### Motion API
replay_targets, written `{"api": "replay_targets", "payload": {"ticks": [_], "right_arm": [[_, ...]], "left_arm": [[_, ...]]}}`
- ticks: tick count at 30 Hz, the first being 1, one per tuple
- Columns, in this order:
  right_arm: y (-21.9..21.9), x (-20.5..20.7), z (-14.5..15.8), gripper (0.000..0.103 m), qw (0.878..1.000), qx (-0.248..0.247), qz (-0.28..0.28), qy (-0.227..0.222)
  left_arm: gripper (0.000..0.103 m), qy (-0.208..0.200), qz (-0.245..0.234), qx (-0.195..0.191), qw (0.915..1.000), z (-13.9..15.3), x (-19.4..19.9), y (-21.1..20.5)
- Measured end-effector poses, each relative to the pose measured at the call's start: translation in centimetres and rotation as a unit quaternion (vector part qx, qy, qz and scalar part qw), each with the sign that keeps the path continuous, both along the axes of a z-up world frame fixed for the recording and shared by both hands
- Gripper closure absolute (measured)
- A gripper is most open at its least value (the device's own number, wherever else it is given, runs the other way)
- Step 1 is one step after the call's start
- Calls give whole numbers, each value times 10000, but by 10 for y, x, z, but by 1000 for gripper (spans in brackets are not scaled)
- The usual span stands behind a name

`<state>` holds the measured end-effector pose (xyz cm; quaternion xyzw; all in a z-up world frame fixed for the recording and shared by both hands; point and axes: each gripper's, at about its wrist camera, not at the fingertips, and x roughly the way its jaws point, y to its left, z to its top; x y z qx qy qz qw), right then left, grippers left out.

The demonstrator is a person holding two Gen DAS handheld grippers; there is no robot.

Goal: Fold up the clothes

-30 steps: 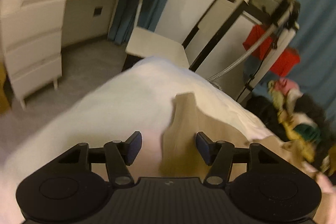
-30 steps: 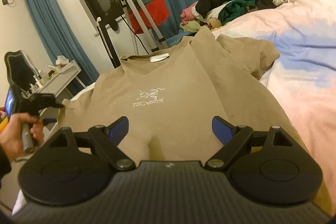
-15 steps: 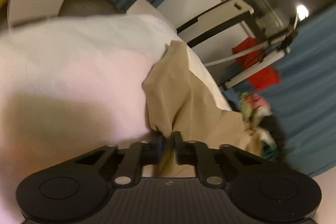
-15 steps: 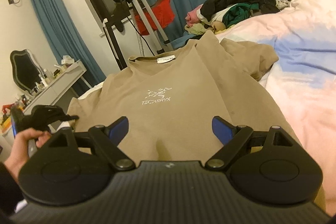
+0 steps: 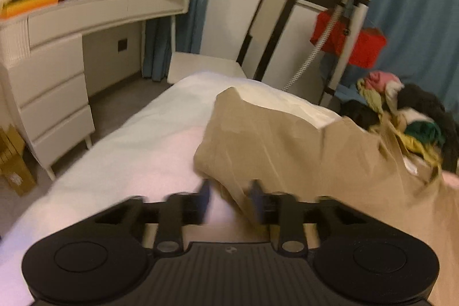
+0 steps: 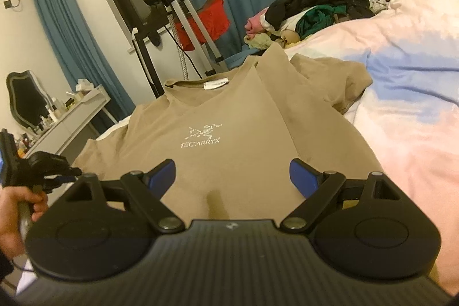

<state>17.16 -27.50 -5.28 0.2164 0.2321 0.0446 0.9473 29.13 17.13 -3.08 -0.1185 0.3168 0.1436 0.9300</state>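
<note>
A tan T-shirt (image 6: 229,116) with a white logo lies face up on the bed, collar at the far end. Its right sleeve (image 6: 338,79) is crumpled. My right gripper (image 6: 232,177) hovers open and empty over the shirt's lower part. In the left wrist view the shirt's left sleeve (image 5: 258,134) lies bunched at the bed's edge. My left gripper (image 5: 231,200) is blurred by motion, its fingers parted with sleeve cloth between them. The left gripper also shows in the right wrist view (image 6: 57,168), held by a hand.
A pink, white and blue duvet (image 6: 401,93) covers the bed. A pile of mixed clothes (image 6: 309,10) lies at its far end. A garment steamer stand (image 6: 183,27) with a red item, a white dresser (image 5: 57,70) and blue curtains stand beyond.
My left gripper closed on the sleeve half a second ago and has now opened again, with the view swinging back upright. My right gripper stayed open, nearly still.
</note>
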Motion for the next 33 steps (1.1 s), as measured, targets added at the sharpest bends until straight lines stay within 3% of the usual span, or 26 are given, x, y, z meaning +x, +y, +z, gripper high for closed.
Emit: {"api": "replay_targets", "payload": {"ticks": [6, 11, 17, 22, 33], "right_arm": [[-2, -19, 11, 15, 9994, -243, 0, -258], [-6, -39, 17, 15, 9985, -461, 55, -293], [1, -70, 25, 15, 9926, -1107, 142, -476], [8, -79, 32, 15, 9919, -1161, 169, -481], [-2, -69, 26, 15, 9980, -554, -80, -309]], "left_arm": [[41, -232, -645, 252, 9973, 29, -78, -57], [41, -500, -1050, 100, 9932, 44, -153, -104], [40, -878, -1460, 49, 9854, 56, -229, -148], [40, -888, -1560, 307, 9833, 46, -263, -153], [38, -868, -1745, 380, 9801, 36, -267, -145]]}}
